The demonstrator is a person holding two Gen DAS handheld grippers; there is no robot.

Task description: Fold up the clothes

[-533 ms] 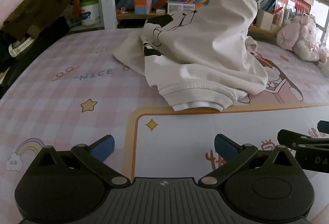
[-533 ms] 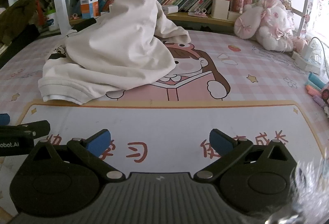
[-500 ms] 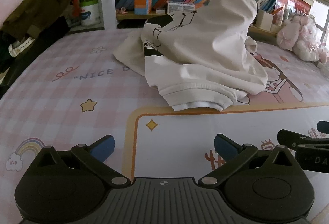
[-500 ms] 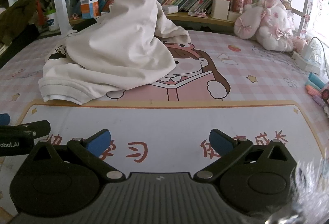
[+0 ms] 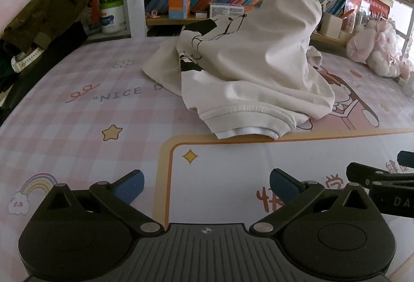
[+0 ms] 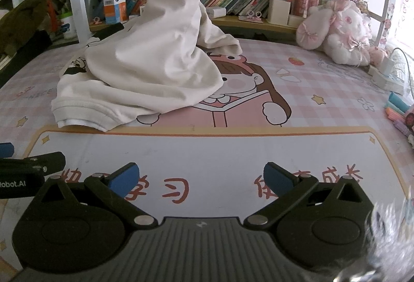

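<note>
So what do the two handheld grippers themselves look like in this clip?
Both match: the left gripper and right gripper have black linkage arms with silver pivot pins, two round black hubs, a ribbed grey centre plate and blue finger pads. White lettering marks each body's side. No hands or sleeves show.

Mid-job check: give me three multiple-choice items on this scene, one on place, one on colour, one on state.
1. Where does the cream sweatshirt lie?
A. heaped on the pink checked mat
B. on the bookshelf
C. in a gripper

2. What colour are the gripper pads?
A. red
B. blue
C. green

3. How are both grippers?
A. shut on cloth
B. shut, empty
C. open, empty

Answers: 1 A, the crumpled heap rests on the mat before the books. 2 B, both views show blue pads. 3 C, the left gripper and right gripper stand wide with only bare mat between.
</note>
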